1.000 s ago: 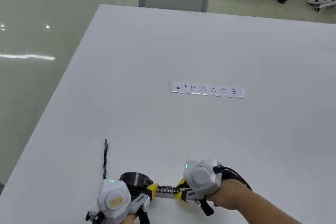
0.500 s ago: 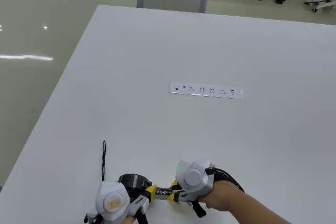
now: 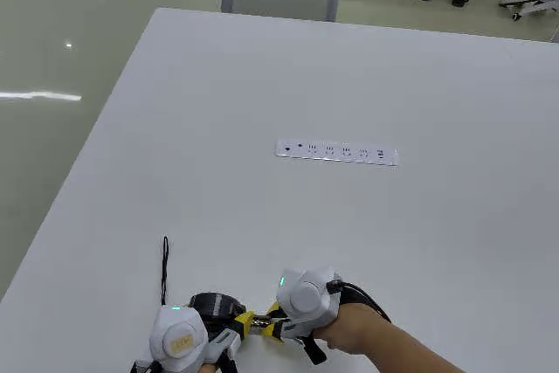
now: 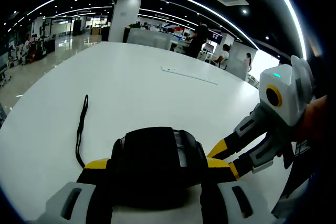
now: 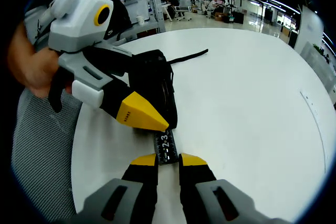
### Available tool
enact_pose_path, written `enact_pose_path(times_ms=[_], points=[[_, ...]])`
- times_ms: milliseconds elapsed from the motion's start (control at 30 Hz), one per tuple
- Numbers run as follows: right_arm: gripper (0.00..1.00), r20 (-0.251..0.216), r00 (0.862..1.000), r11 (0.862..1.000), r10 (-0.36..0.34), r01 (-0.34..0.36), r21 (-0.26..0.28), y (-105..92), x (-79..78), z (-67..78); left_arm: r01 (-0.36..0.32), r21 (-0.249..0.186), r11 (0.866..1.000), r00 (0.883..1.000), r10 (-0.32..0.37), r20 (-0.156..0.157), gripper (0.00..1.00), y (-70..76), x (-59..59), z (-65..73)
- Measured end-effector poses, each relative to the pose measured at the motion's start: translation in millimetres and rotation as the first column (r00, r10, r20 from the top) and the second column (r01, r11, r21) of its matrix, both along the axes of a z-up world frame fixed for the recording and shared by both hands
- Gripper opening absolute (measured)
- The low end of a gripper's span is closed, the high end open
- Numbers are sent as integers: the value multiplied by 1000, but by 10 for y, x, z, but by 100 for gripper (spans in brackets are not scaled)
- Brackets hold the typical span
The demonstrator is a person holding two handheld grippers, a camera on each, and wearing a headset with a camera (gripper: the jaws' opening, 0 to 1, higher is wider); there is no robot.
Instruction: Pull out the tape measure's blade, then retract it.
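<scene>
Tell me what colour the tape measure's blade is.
The blade is black with white numerals and tick marks; the right gripper view shows it best.

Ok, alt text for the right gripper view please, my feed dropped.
The right hand-held gripper pinches the end of a short stretch of blade drawn from a black tape measure. The left hand-held gripper clamps the tape measure on a white table, its strap trailing behind.

Black tape measure (image 4: 157,163), yellow-tipped right tongs (image 5: 168,159), white table (image 3: 349,67).
</scene>
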State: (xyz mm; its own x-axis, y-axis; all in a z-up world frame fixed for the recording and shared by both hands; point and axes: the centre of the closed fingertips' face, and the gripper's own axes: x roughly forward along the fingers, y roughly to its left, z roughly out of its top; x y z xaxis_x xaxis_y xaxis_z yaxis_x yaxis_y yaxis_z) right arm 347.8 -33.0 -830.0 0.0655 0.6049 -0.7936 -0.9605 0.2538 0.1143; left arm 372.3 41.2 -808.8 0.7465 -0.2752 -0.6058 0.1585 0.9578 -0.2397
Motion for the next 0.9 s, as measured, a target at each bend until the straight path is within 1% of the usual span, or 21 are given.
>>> enact_pose_path(times_ms=[133,300,500,900], points=[[14,4,1000,1000,12,-12,7,38,11,-3,-3,0,1000,1000,3,0,64,2,2,-1],[14,-8,1000,1000,2,-1,25,81,22,-5,-7,-1,1000,1000,7,-1,64,2,4,-1],[14,-12,1000,999,9,-8,44,193,23,13,-11,-12,1000,1000,10,-3,64,4,3,12],[14,-9,1000,998,28,-28,53,276,25,12,-9,-21,1000,1000,9,-5,64,3,7,7]])
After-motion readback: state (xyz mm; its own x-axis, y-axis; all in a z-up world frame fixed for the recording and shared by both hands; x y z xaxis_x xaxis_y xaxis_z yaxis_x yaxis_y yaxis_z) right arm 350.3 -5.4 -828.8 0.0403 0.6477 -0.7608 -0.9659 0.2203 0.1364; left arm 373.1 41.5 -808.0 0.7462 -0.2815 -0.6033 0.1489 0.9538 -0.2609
